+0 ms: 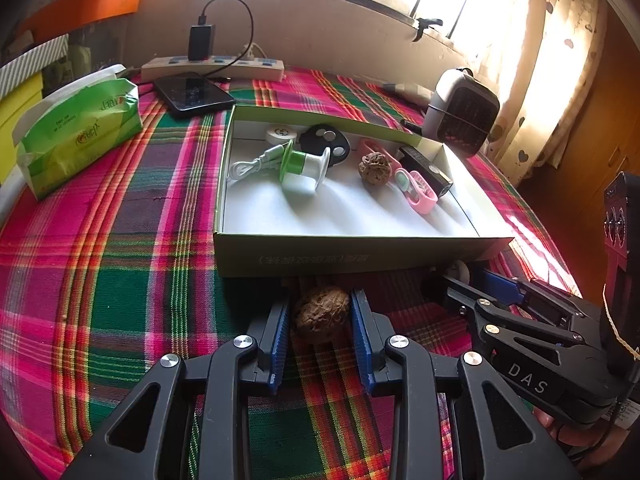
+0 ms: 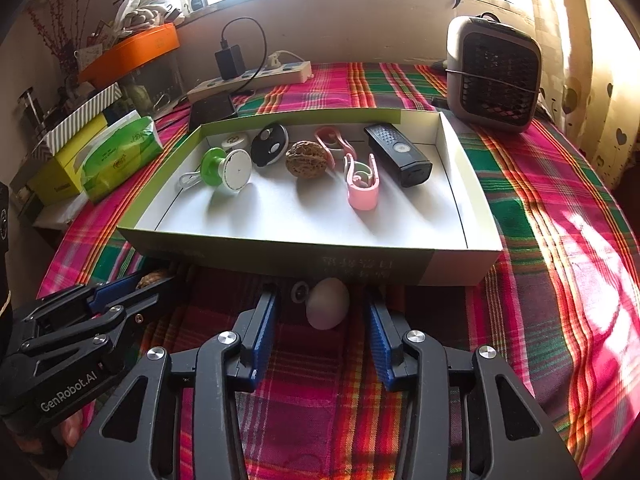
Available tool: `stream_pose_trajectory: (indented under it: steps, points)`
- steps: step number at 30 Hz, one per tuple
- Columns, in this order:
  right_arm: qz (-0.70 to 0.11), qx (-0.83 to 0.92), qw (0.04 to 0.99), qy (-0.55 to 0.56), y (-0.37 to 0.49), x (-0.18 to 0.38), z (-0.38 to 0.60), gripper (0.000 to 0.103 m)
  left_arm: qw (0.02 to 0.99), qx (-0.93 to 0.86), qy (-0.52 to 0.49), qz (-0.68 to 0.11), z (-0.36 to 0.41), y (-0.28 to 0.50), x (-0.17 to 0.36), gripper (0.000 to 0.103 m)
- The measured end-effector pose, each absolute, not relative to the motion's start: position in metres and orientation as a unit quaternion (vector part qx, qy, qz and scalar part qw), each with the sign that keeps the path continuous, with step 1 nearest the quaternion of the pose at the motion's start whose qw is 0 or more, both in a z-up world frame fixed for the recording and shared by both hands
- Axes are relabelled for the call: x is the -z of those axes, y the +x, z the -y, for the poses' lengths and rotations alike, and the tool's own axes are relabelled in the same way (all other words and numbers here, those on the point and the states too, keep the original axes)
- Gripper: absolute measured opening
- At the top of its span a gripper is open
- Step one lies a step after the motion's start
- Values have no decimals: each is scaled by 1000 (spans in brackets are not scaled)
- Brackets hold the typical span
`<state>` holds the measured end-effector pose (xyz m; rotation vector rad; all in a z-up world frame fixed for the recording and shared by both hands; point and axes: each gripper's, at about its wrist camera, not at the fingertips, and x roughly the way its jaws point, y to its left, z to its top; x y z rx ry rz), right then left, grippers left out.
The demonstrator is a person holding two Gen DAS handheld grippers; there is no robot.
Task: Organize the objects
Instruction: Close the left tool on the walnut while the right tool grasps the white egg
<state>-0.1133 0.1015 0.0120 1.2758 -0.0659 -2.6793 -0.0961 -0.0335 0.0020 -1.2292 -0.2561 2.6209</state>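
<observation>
A shallow green-edged box (image 1: 344, 258) (image 2: 280, 254) on the plaid cloth holds a walnut (image 1: 374, 168) (image 2: 306, 159), a green and white spool (image 1: 306, 168), a black fob (image 2: 270, 144), a pink clip (image 2: 362, 184) and a black lamp (image 2: 398, 154). In front of the box, a second walnut (image 1: 321, 314) lies between the blue pads of my left gripper (image 1: 320, 320), which touch or nearly touch its sides. A white egg (image 2: 328, 303) lies between the pads of my right gripper (image 2: 322, 320), with gaps on both sides.
A green tissue pack (image 1: 80, 136), a phone (image 1: 194, 94), a power strip (image 1: 214, 66) with a charger, and a small grey heater (image 2: 494, 74) stand around the box. A small white ring (image 2: 299, 292) lies beside the egg. The cloth's edge drops off at right.
</observation>
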Motion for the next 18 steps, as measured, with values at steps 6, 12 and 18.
stream_pose_trajectory:
  steps: [6,12,18]
  points:
    - [18,900,84,428,-113,-13,-100,36,117,-896,-420,87,34,-96,-2,27]
    - [18,900,82,427,-112,-13,-100,31,117,-896,-420,87,34,-96,-2,27]
    - [20,900,83,426,-112,-12,-101,31,117,-896,-420,86,35,-96,-3,27]
